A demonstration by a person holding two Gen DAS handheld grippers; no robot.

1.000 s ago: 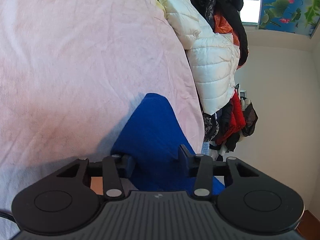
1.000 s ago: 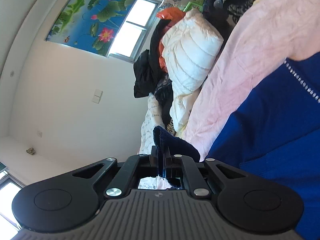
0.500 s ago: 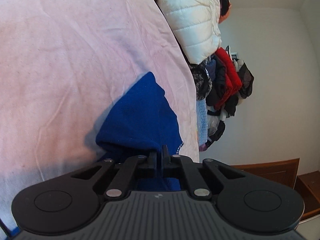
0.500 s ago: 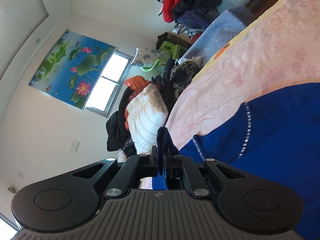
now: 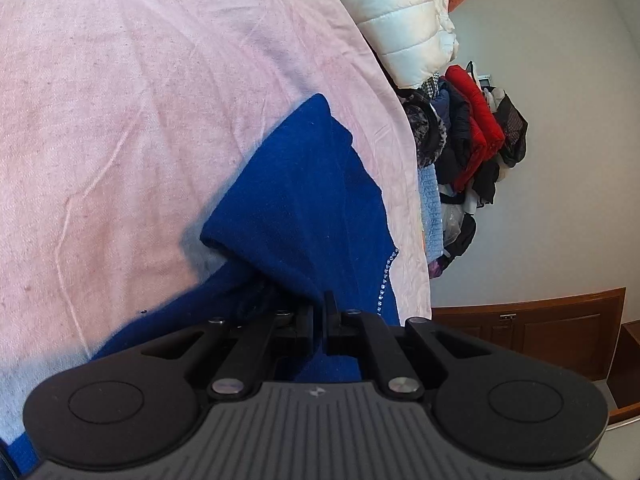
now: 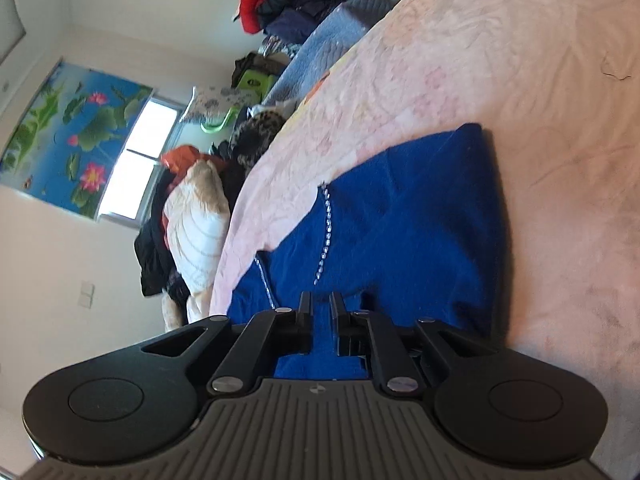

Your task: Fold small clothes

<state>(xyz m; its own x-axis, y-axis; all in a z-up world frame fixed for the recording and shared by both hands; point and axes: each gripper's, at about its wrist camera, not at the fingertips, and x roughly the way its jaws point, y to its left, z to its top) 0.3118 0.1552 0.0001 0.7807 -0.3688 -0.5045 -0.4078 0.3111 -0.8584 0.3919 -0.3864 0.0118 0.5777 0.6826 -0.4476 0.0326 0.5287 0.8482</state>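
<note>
A small royal-blue garment (image 5: 304,200) lies on the pink bed sheet (image 5: 140,100), one part folded over into a point. My left gripper (image 5: 320,312) is shut on a raised fold of its fabric at the near edge. In the right wrist view the same blue garment (image 6: 420,220) lies flat, with a rhinestone trim (image 6: 326,236) running across it. My right gripper (image 6: 321,308) hovers low over the near part of the garment. Its jaws are opening, a narrow gap shows between them, and the pads do not press on the cloth.
A white puffer jacket (image 5: 404,12) and a heap of dark and red clothes (image 5: 468,132) lie along the bed's far edge. A wooden cabinet (image 5: 540,332) stands against the wall. A pale blue quilt (image 6: 332,36) lies at the head of the bed.
My left gripper closed on the blue fabric and shifted along with it. My right gripper carried a pinched fold down onto the garment, and its jaws have parted from it.
</note>
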